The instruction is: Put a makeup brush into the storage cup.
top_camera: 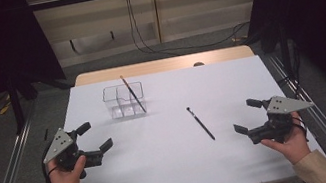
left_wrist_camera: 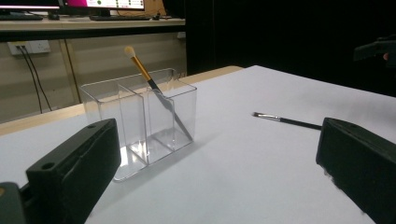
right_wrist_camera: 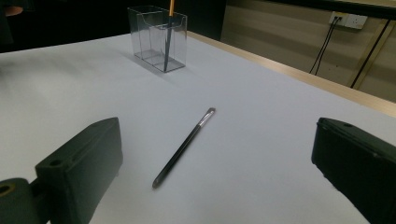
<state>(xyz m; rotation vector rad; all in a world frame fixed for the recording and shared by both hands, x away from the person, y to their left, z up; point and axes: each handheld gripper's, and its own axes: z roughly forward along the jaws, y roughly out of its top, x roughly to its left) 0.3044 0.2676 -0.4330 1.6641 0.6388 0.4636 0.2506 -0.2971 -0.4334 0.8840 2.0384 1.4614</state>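
No readable text anywhere — (monitors too blurred).

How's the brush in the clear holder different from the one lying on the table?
The gold-handled brush stands tilted in the clear holder; the black brush lies flat on the table. The first has a gold ferrule and pale tip; the second is all dark with a small tip. Both are slim and untouched.
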